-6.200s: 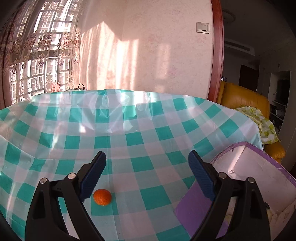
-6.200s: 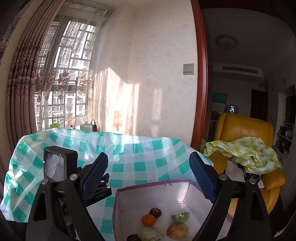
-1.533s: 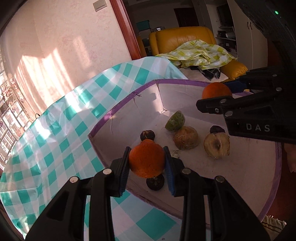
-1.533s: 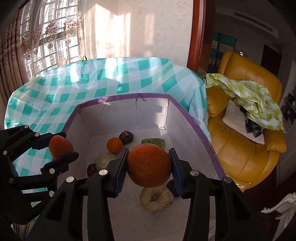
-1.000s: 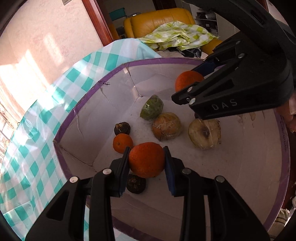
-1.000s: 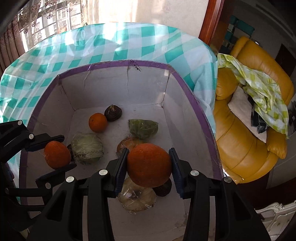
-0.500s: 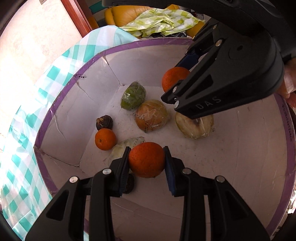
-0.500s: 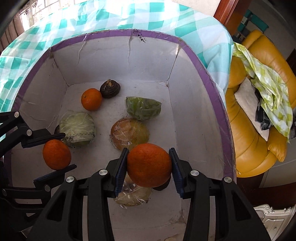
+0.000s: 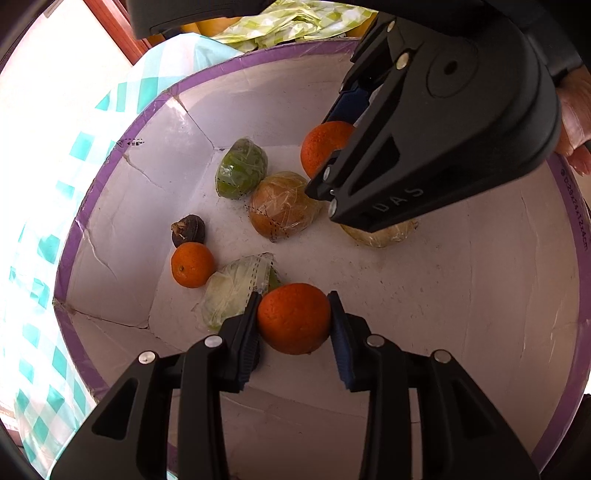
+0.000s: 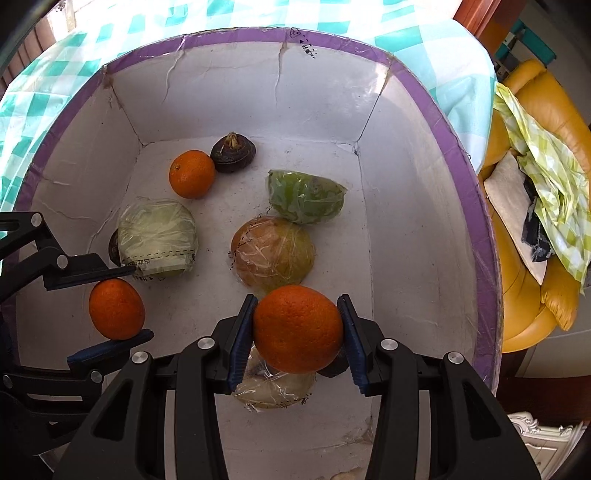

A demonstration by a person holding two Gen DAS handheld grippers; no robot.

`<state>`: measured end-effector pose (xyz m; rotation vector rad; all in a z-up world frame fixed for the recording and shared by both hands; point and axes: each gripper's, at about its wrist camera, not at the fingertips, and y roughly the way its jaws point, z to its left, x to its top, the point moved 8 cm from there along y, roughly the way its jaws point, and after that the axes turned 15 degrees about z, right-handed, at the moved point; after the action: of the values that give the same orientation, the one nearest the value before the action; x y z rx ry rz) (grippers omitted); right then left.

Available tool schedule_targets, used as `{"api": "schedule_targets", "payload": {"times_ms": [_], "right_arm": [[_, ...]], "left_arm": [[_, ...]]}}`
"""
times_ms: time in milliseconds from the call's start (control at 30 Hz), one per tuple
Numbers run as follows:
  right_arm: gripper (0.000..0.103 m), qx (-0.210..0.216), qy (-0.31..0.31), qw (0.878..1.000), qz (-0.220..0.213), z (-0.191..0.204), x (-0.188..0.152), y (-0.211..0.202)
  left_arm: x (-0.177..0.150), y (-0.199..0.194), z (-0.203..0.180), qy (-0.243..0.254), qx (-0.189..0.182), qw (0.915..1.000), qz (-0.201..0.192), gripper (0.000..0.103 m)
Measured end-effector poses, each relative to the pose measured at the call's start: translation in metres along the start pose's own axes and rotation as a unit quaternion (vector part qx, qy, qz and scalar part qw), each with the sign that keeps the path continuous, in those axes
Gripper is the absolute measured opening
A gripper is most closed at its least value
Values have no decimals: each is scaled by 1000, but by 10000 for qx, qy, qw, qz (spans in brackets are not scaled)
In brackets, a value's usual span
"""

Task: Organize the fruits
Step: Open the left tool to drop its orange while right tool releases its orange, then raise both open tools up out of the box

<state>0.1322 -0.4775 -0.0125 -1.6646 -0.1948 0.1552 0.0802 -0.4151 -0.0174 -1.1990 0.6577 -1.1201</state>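
Both over box (image 10: 458,147). Left gripper (image 9: 293,325) clamped on orange (image 9: 293,318); right gripper (image 10: 297,328) clamped on bigger orange (image 10: 297,328), wrapped fruit (image 10: 275,387) directly beneath.

Table under a teal-and-white checked tablecloth (image 10: 55,70), visible from 9 to 1 o'clock in right wrist view. Directly on it: white cardboard box with purple-taped rim (image 10: 236,35), cloth showing around its far edge.
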Motion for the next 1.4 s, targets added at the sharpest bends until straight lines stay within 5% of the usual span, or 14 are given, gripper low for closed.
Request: {"api": "schedule_targets", "payload": {"times_ms": [233, 333, 400, 467, 667, 967, 1100, 1400], "right_arm": [[45, -71, -190, 9997, 169, 4, -1, 5], [56, -99, -160, 9998, 109, 4, 0, 3], [64, -110, -179, 9998, 64, 4, 0, 1], [71, -166, -194, 9997, 9, 5, 0, -1], [85, -239, 10, 9992, -319, -2, -2, -14], [87, -427, 920, 9887, -1103, -28, -9, -38], [87, -209, 1285, 9808, -1452, -34, -16, -51], [87, -473, 1907, 9539, -2270, -34, -55, -99]], "left_arm": [[0, 2, -1, 79, 9, 10000, 16, 40], [0, 2, -1, 72, -9, 10000, 4, 43], [3, 2, -1, 60, 5, 10000, -9, 50], [3, 2, 0, 43, 45, 10000, -39, 74], [1, 0, 3, -157, 93, 9998, -119, 95], [-6, -5, 22, -1041, 352, 9934, -339, 100], [-10, -17, 31, -1526, 52, 9869, -529, 100], [-18, -45, 10, -1902, -247, 9776, -865, 100]]}}
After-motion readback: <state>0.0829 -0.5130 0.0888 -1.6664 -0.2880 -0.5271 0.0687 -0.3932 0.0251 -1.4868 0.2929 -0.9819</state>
